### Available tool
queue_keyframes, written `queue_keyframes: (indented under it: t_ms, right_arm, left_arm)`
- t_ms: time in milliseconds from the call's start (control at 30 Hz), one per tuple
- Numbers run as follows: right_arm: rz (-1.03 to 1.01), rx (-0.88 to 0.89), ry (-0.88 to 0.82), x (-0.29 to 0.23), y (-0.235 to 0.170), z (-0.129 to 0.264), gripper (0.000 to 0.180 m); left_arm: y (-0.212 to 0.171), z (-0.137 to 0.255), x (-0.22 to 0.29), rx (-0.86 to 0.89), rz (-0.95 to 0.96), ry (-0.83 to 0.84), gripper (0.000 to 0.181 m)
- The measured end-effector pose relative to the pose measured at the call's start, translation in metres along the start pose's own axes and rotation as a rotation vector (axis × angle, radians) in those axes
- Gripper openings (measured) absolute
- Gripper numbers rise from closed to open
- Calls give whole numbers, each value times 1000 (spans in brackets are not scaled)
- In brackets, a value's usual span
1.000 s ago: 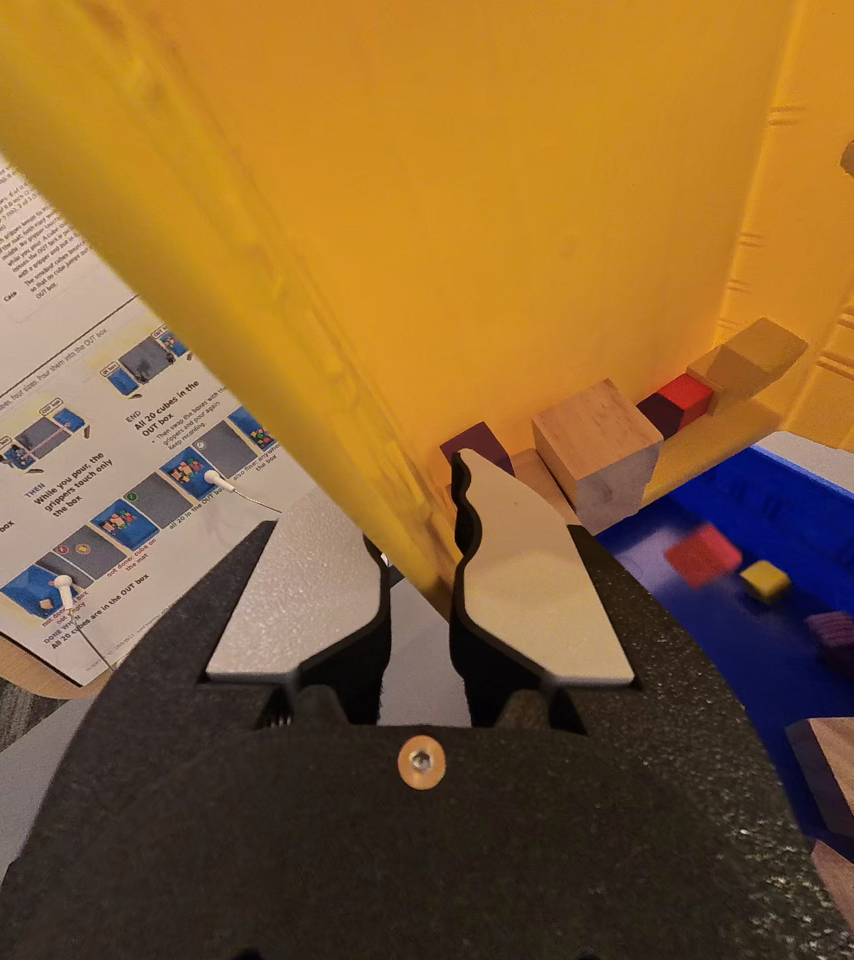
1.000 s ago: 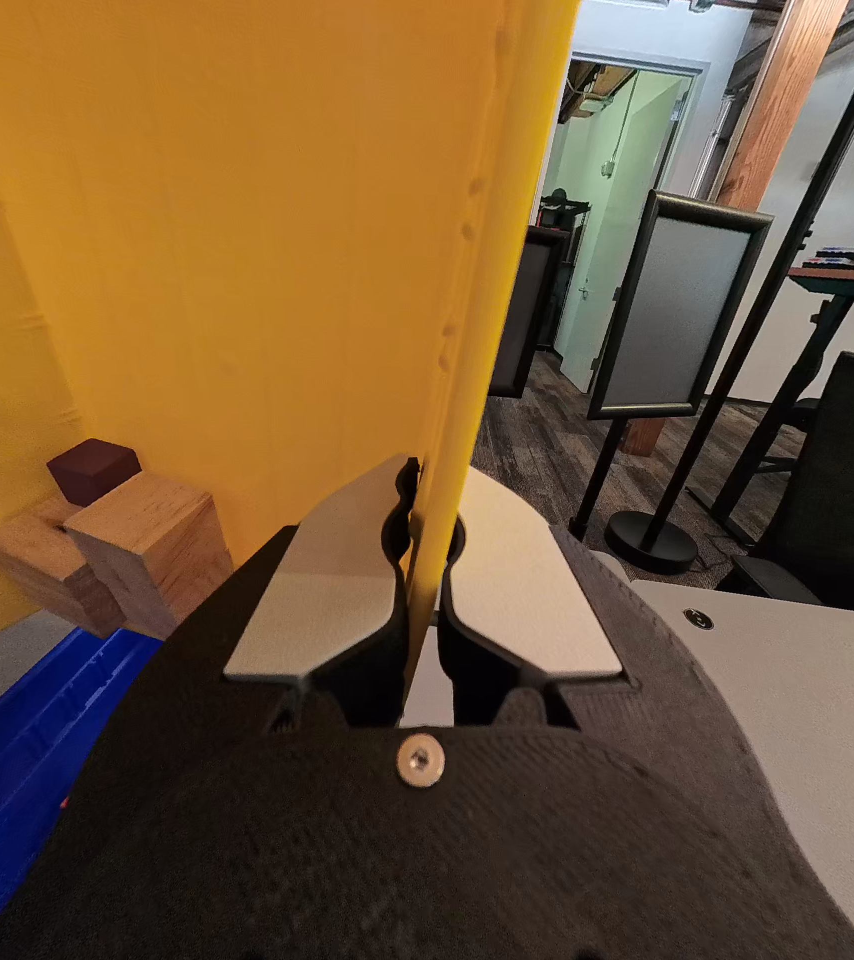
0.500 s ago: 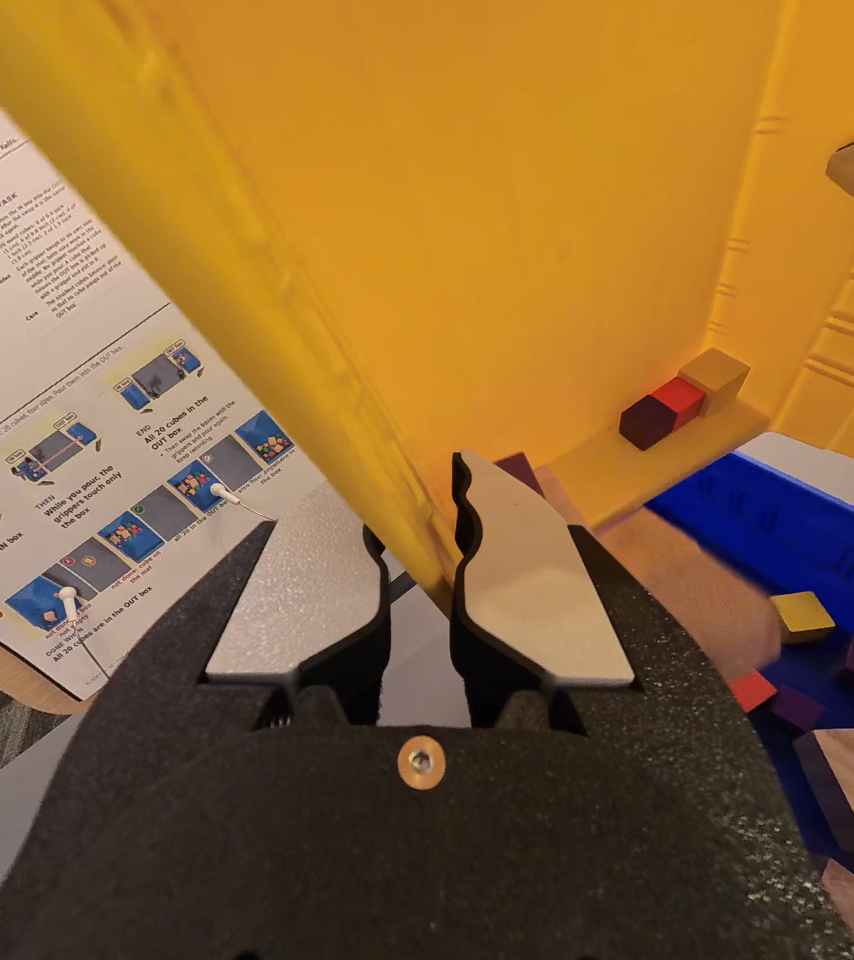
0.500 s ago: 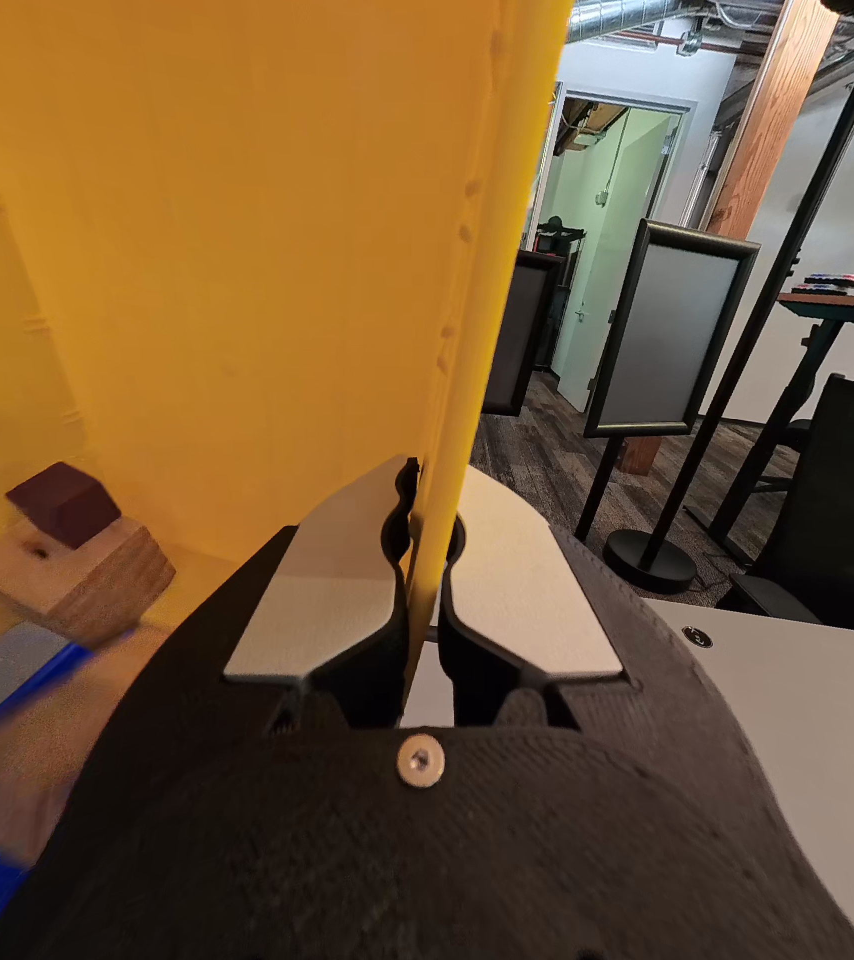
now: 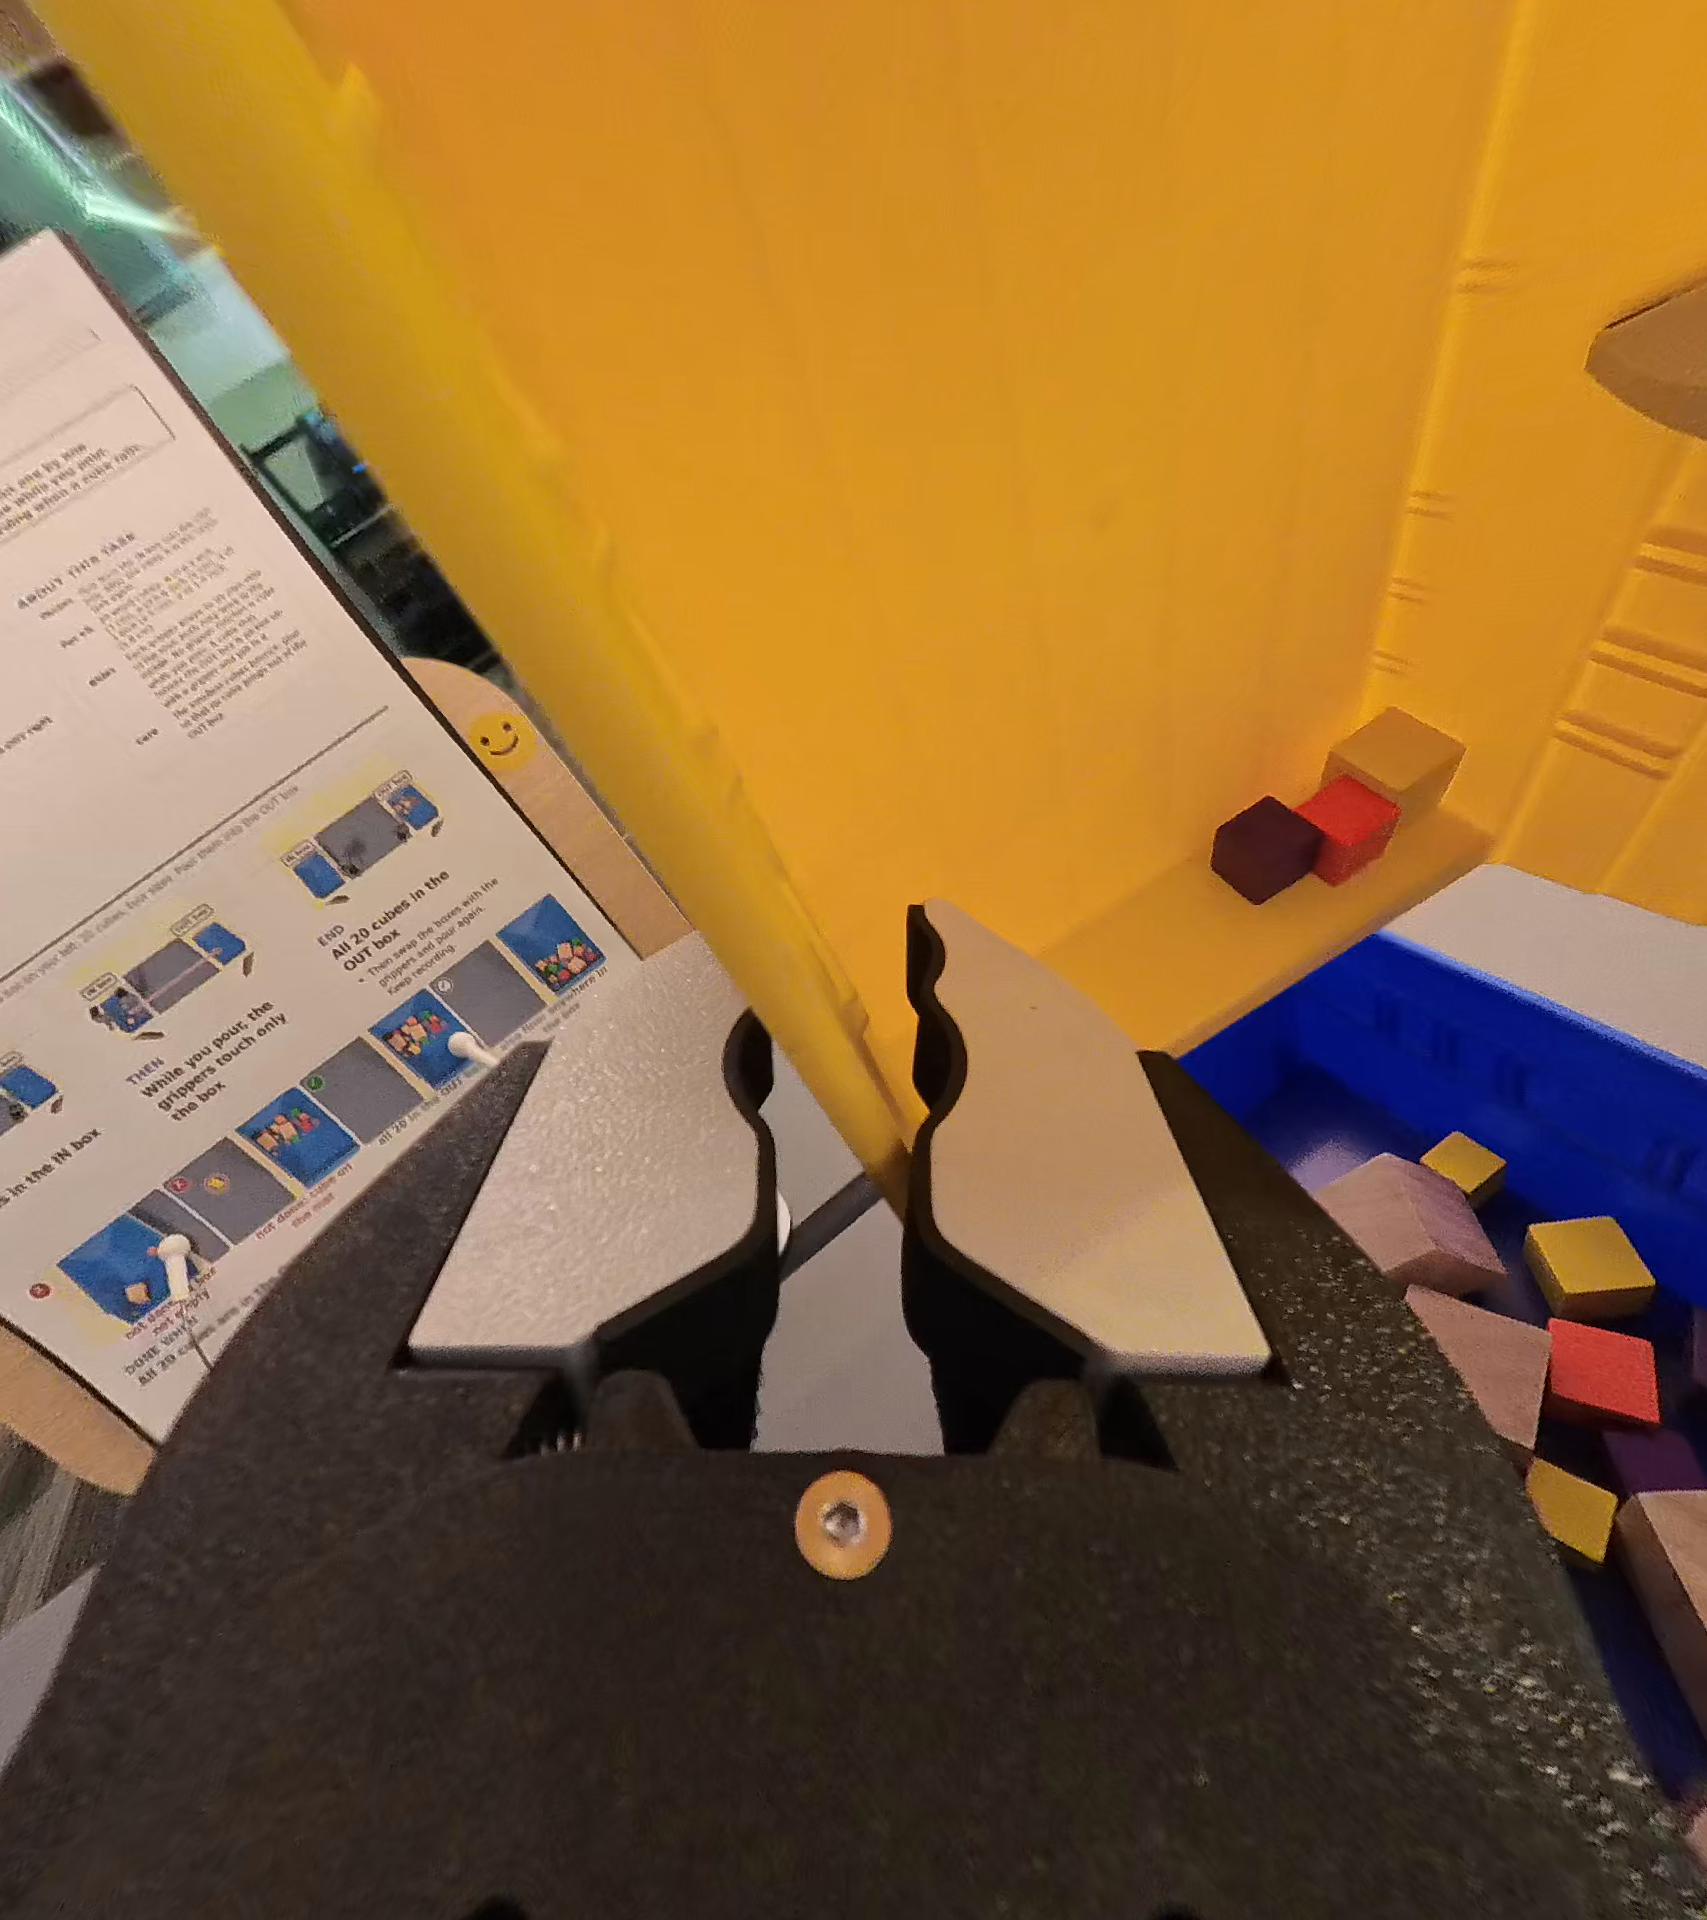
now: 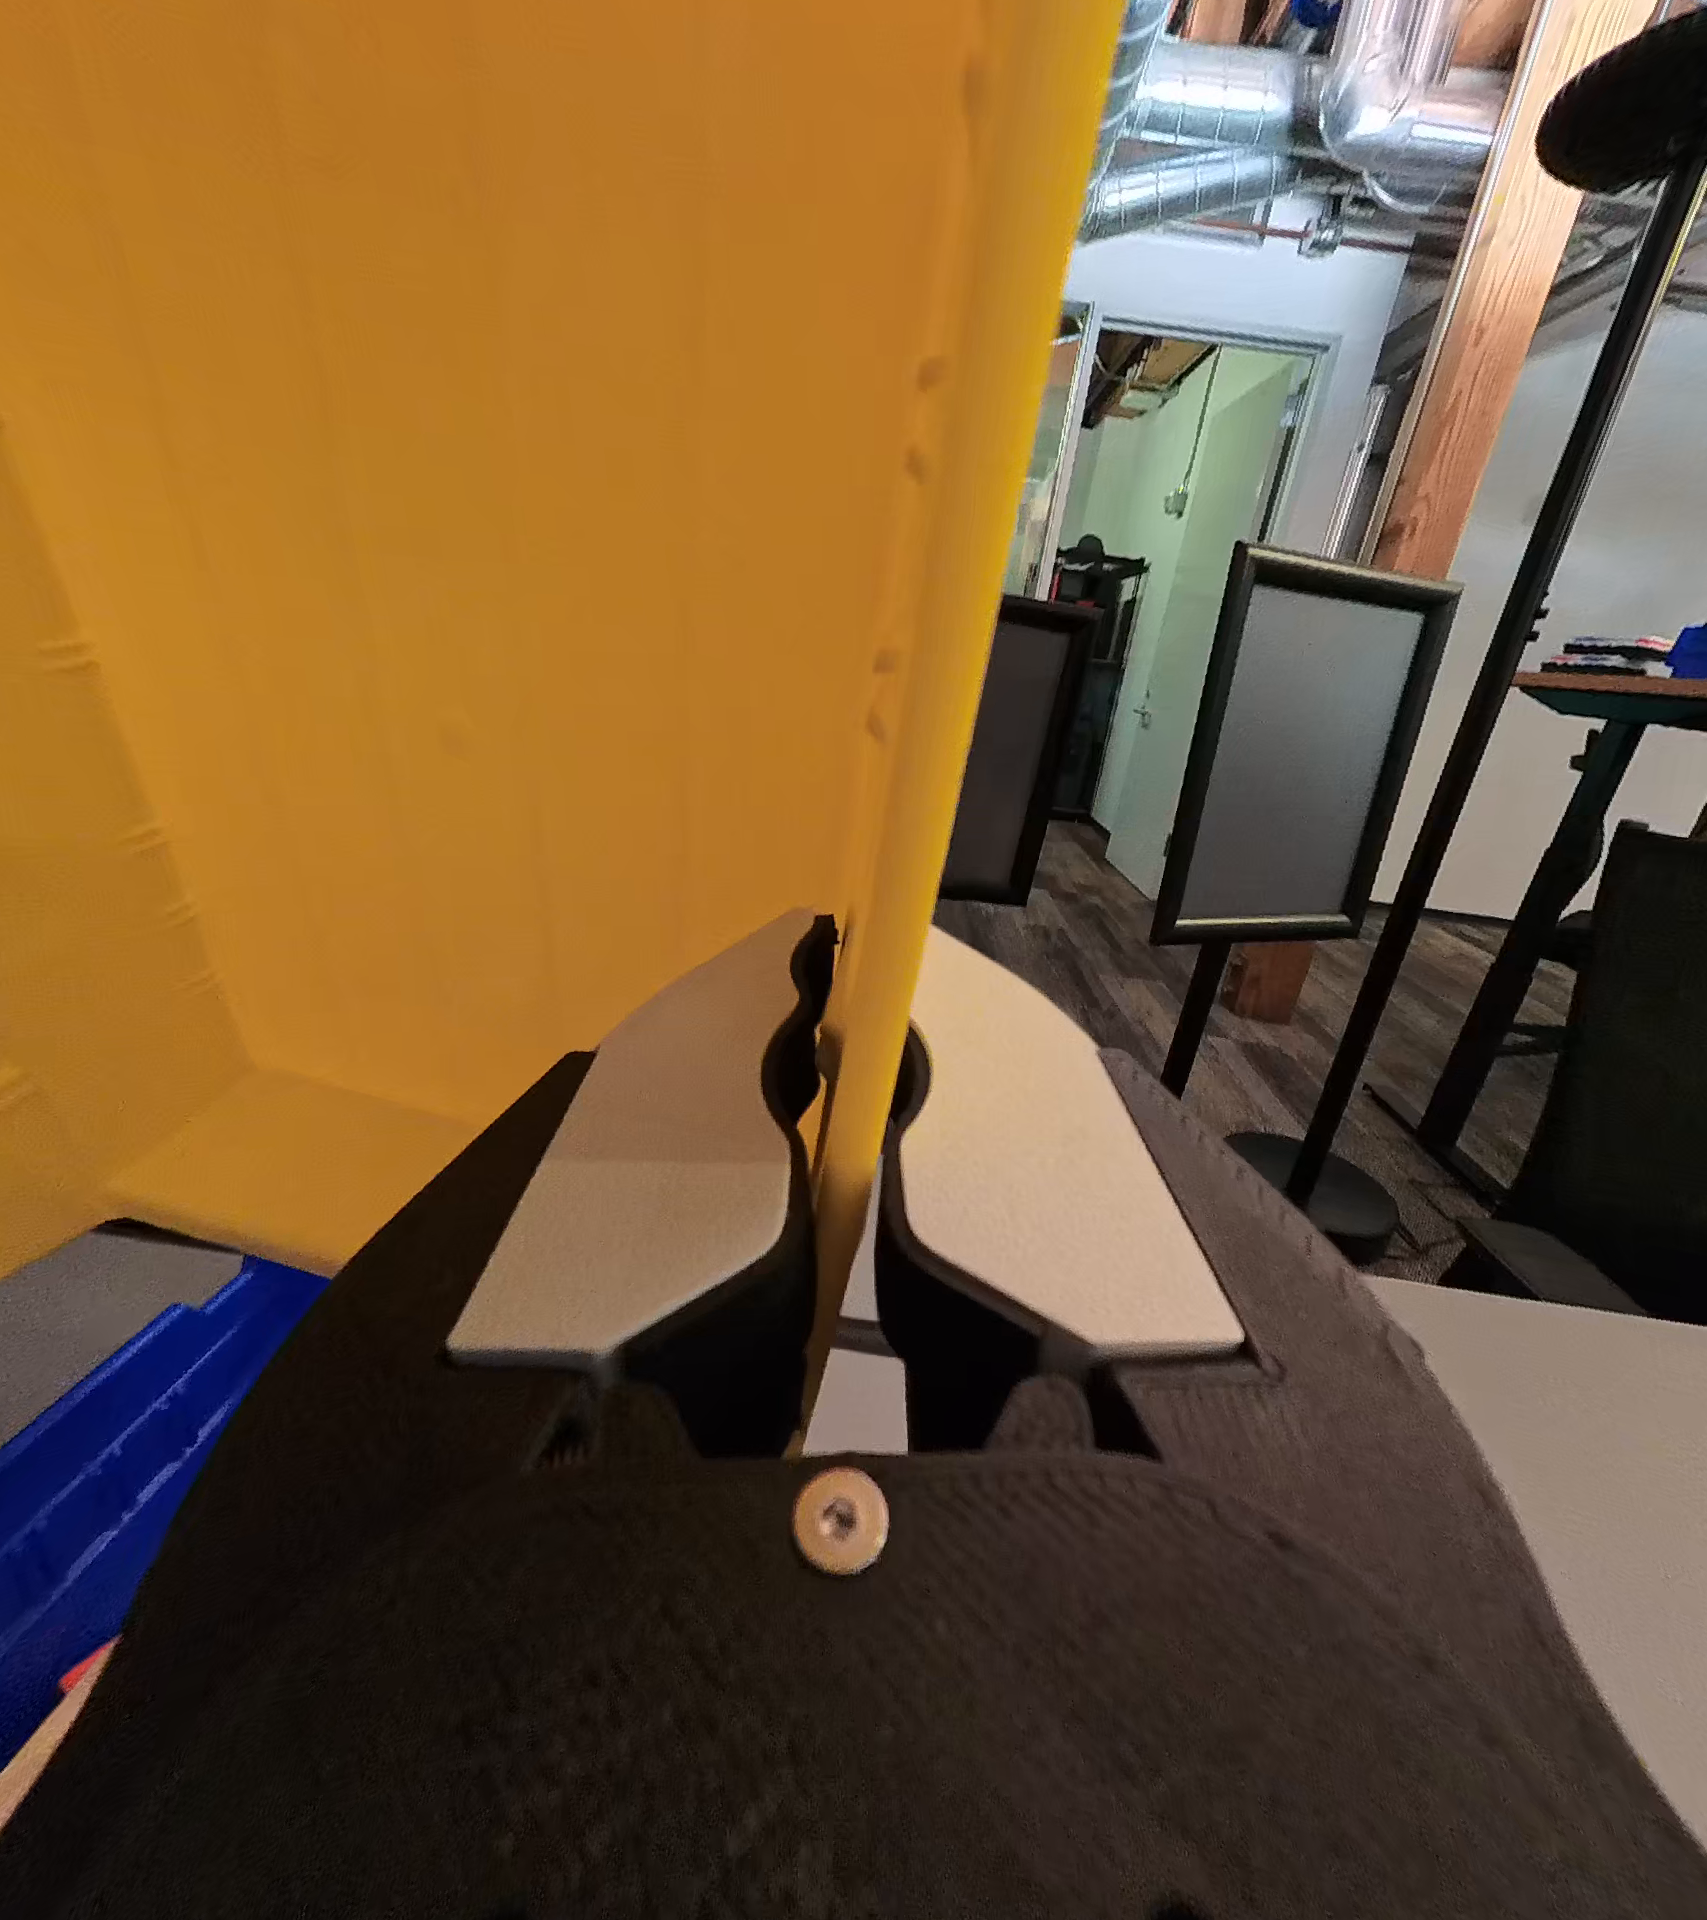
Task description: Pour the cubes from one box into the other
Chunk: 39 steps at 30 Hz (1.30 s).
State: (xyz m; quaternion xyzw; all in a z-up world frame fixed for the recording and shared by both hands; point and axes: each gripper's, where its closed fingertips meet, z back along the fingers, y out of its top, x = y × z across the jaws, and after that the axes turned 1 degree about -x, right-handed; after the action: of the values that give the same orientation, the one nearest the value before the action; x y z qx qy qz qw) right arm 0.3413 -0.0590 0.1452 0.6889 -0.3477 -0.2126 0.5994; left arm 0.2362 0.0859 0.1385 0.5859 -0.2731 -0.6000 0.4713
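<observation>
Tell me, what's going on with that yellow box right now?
Left gripper and right gripper both clamped on yellow box walls. Box tipped over blue box; three small cubes lodged on its lip. Nothing blocking.

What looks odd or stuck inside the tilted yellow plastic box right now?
Three small cubes, dark purple, red and mustard yellow, sit lodged in a row on the tipped yellow plastic box's lower lip, in the corner, instead of dropping. The other cubes already lie in the blue plastic box below. Nothing looks spilled outside it.
</observation>
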Motion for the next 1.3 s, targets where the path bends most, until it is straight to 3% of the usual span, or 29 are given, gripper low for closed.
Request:
queue_keyframes:
  t_ms: [900,1300]
  right_arm:
    - [-9,-7,41,-11,13,6,5]
    - [-65,-164,-50,31,29,47,7]
  left_arm:
    - [-6,23,2,10,35,-16,28]
    - [-18,33,80,-206,54,-374,39]
